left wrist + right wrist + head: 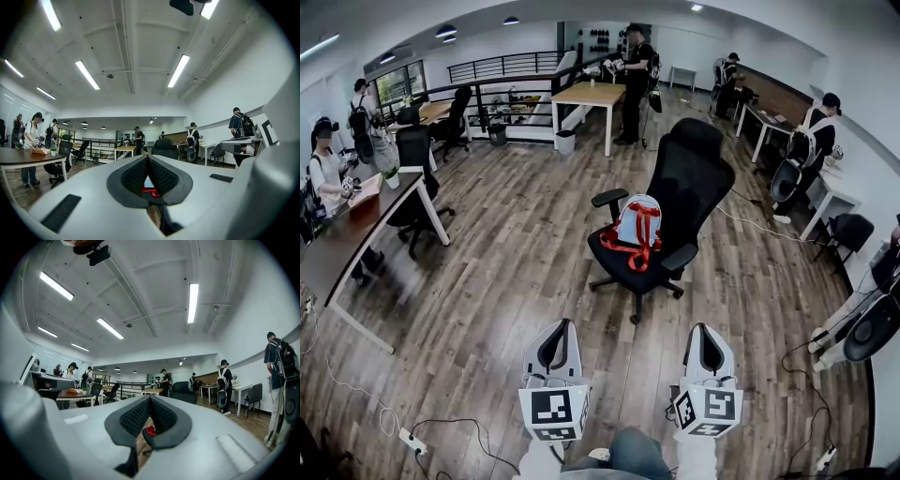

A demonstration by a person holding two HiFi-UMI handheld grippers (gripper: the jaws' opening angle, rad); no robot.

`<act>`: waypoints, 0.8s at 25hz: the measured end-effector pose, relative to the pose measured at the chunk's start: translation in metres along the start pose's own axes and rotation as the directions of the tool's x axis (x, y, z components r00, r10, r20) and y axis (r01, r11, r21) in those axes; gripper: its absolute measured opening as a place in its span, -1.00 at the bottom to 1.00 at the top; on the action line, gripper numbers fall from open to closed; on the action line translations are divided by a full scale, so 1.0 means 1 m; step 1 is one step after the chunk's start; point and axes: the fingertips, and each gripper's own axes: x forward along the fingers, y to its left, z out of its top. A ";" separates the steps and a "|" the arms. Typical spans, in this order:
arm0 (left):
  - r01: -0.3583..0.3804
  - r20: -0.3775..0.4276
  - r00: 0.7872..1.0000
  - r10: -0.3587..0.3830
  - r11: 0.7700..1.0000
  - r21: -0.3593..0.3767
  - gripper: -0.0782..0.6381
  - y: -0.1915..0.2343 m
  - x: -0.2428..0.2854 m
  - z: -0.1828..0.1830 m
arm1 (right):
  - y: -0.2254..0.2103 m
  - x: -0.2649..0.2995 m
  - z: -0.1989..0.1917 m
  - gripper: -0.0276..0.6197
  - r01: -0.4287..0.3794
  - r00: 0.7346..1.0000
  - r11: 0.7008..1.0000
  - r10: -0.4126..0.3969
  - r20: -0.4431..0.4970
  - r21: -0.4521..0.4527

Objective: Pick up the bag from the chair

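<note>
Your left claw point(565, 325) and right claw point(698, 328) each have tips pressed together, gripping nothing. The bag point(637, 223), white with red straps, sits upright on the black chair point(698, 173), well ahead of both claws.

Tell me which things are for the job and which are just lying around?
For the job: backpack, black office chair, left gripper, right gripper.
Just lying about: wooden table, white bin, power strip on the floor.

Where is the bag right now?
Head view, right of centre: the bag sits on the seat of the black office chair, against its backrest.
</note>
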 end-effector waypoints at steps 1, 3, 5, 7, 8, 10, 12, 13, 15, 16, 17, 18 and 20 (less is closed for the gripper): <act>0.003 -0.005 1.000 -0.003 1.000 -0.002 -0.76 0.000 0.005 -0.002 | -0.001 0.004 -0.002 -0.89 0.001 1.000 1.000 -0.001 -0.006 0.001; 0.002 -0.013 1.000 -0.002 1.000 -0.006 -0.76 0.003 0.014 -0.006 | -0.002 0.013 -0.007 -0.89 0.002 1.000 1.000 -0.002 -0.017 -0.001; -0.003 -0.021 1.000 0.002 1.000 -0.012 -0.76 0.007 0.027 -0.010 | -0.003 0.025 -0.011 -0.89 0.001 1.000 1.000 -0.001 -0.023 -0.001; -0.004 -0.030 1.000 0.004 1.000 -0.018 -0.76 0.008 0.043 -0.014 | -0.008 0.039 -0.015 -0.89 0.002 1.000 1.000 -0.002 -0.029 0.000; -0.005 -0.034 0.999 0.004 1.000 -0.019 -0.76 0.008 0.052 -0.016 | -0.011 0.048 -0.016 -0.89 0.001 1.000 1.000 -0.001 -0.031 0.000; -0.009 -0.036 0.999 0.008 1.000 -0.020 -0.76 0.008 0.072 -0.016 | -0.018 0.068 -0.018 -0.89 -0.005 0.999 1.000 0.005 -0.032 -0.001; -0.016 -0.032 0.999 0.015 1.000 -0.017 -0.76 0.010 0.094 -0.015 | -0.026 0.093 -0.019 -0.89 -0.010 1.000 1.000 0.010 -0.027 0.001; -0.019 -0.030 0.999 0.019 1.000 -0.016 -0.76 0.010 0.106 -0.014 | -0.031 0.105 -0.019 -0.89 -0.012 1.000 1.000 0.012 -0.023 0.004; -0.029 -0.028 0.999 0.028 1.000 -0.010 -0.76 0.010 0.131 -0.013 | -0.042 0.132 -0.019 -0.89 -0.017 1.000 1.000 0.017 -0.015 0.010; -0.035 -0.027 0.999 0.035 0.999 -0.009 -0.76 0.010 0.144 -0.011 | -0.048 0.146 -0.018 -0.89 -0.022 1.000 1.000 0.022 -0.010 0.012; -0.042 -0.025 0.999 0.042 0.999 -0.008 -0.76 0.009 0.157 -0.009 | -0.053 0.161 -0.017 -0.89 -0.029 1.000 0.999 0.029 -0.007 0.013; -0.049 -0.024 0.999 0.049 0.999 -0.007 -0.76 0.009 0.171 -0.007 | -0.059 0.176 -0.016 -0.89 -0.036 0.999 0.999 0.036 -0.004 0.012; -0.060 -0.017 0.998 0.060 0.998 -0.005 -0.76 0.009 0.200 0.000 | -0.070 0.207 -0.011 -0.89 -0.049 0.999 0.999 0.049 0.005 0.008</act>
